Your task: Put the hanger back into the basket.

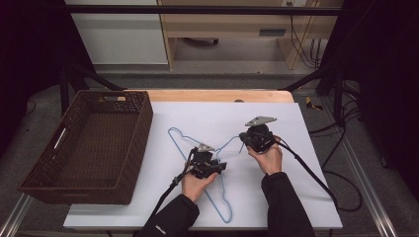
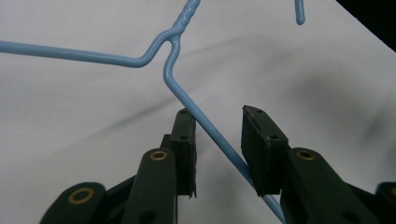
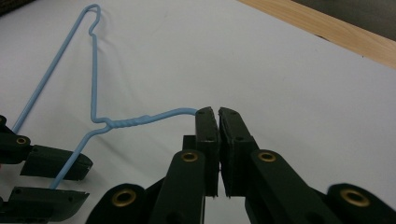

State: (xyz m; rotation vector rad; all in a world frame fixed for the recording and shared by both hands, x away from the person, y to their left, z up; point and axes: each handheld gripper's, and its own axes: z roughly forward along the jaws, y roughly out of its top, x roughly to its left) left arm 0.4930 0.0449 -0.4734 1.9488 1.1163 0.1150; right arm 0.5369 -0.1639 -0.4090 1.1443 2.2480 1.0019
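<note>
Clamping blue wire hanger (image 3: pixel 95 74) hook, right claw (image 3: pixel 218 111); left claw (image 2: pixel 219 122) apart astride hanger arm; no readable writing

Light-blue wire hanger (image 1: pixel 197 163), lying flat on white table sheet (image 1: pixel 296 197) right of brown basket (image 1: pixel 89 143). Twisted neck and hook toward right, 1 shoulder wire between black jaws.
</note>
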